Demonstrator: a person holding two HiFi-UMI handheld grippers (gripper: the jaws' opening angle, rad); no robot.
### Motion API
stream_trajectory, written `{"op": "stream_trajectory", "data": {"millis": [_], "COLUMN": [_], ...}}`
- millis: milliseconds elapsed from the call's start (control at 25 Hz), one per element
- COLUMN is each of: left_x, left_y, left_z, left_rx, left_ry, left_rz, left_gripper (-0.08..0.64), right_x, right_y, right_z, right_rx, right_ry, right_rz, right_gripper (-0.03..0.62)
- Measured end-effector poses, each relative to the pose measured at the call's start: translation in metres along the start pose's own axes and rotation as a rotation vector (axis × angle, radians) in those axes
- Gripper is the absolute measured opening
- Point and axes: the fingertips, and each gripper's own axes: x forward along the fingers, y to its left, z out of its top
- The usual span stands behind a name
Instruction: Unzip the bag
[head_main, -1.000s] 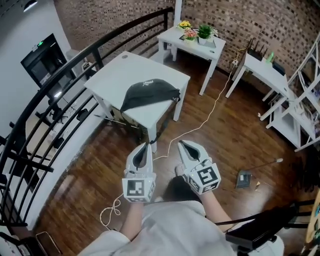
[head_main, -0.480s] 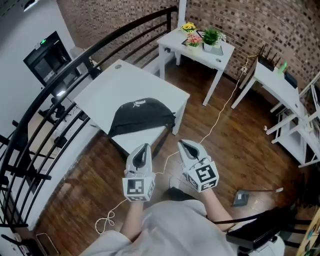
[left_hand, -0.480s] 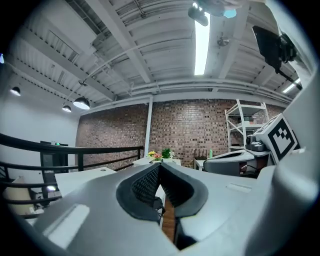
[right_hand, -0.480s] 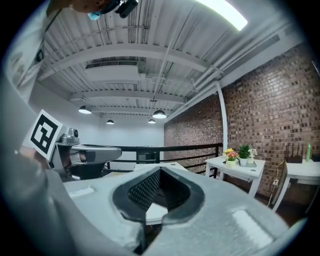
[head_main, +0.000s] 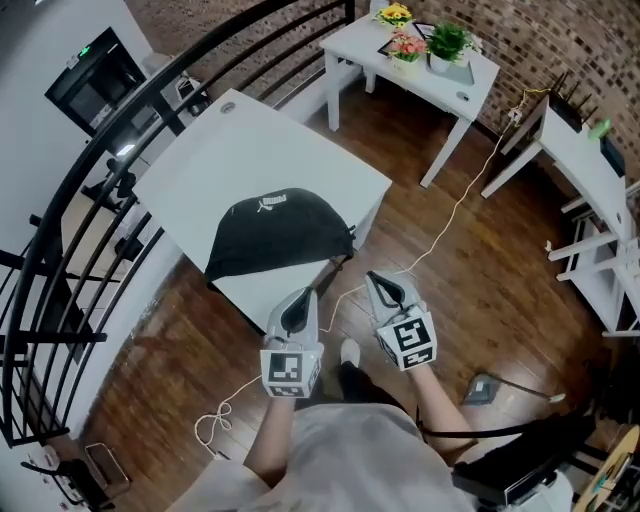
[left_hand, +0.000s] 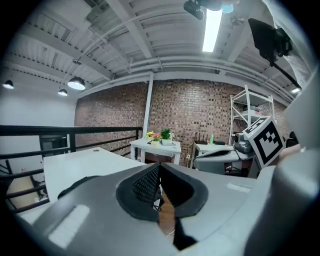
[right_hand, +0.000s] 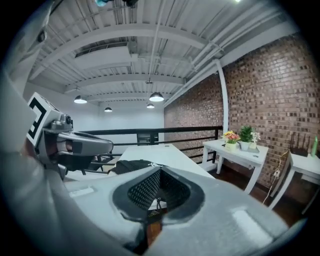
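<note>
A black bag (head_main: 275, 232) with a small white logo lies flat at the near edge of a white table (head_main: 260, 165). A strap (head_main: 345, 252) hangs off its right corner. My left gripper (head_main: 304, 298) is held just short of the table's near edge, shut and holding nothing. My right gripper (head_main: 383, 281) sits beside it to the right, over the wooden floor, also shut and empty. In the right gripper view the bag (right_hand: 131, 165) shows dark on the table beyond the jaws. The left gripper view shows only the bag's edge (left_hand: 75, 184) at the left.
A black railing (head_main: 95, 200) runs along the left behind the table. A smaller white table (head_main: 415, 70) with potted plants (head_main: 448, 42) stands farther back, and white shelving (head_main: 590, 170) is at the right. A white cable (head_main: 440, 235) trails across the wooden floor.
The person has walked closer to the table, so the bag now lies just ahead of both grippers. Both grippers stay shut, side by side.
</note>
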Motion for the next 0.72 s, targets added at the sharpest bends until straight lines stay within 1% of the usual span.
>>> {"op": "stream_trajectory", "data": {"millis": [120,240,280,360,400,440,600,720], "left_x": [0.026,0.048,0.052,0.058,0.06,0.061,0.068,0.07], "left_y": [0.007,0.014,0.015,0.016,0.017,0.017,0.023,0.027], "left_z": [-0.024,-0.048,-0.054,-0.066,-0.07,-0.075,-0.083,-0.088], "left_rx": [-0.017,-0.002,-0.001,-0.006,-0.01,-0.015,-0.03,-0.029], "left_ry": [0.051,0.097,0.109,0.13,0.141,0.152,0.187,0.2], "left_rz": [-0.023,-0.035,-0.04,-0.048,-0.052,-0.055,-0.066,-0.071], "left_gripper": [0.017,0.017,0.017,0.017,0.017,0.017,0.017,0.017], "right_x": [0.031,0.063,0.073,0.092,0.1,0.108,0.138,0.157], "right_y": [-0.012,-0.023,-0.023,-0.024,-0.026,-0.028,-0.041,-0.042], "right_z": [-0.029,-0.067,-0.082,-0.113,-0.127,-0.139,-0.168,-0.183], "right_rx": [-0.044,-0.111,-0.138,-0.173,-0.178,-0.175,-0.155,-0.154], "right_ry": [0.061,0.133,0.165,0.241,0.276,0.304,0.374,0.408], "right_rz": [-0.002,0.001,0.009,0.025,0.025,0.021,0.01,0.04], "right_gripper": [-0.013,-0.014,0.001,0.119,0.151,0.164,0.166,0.166]}}
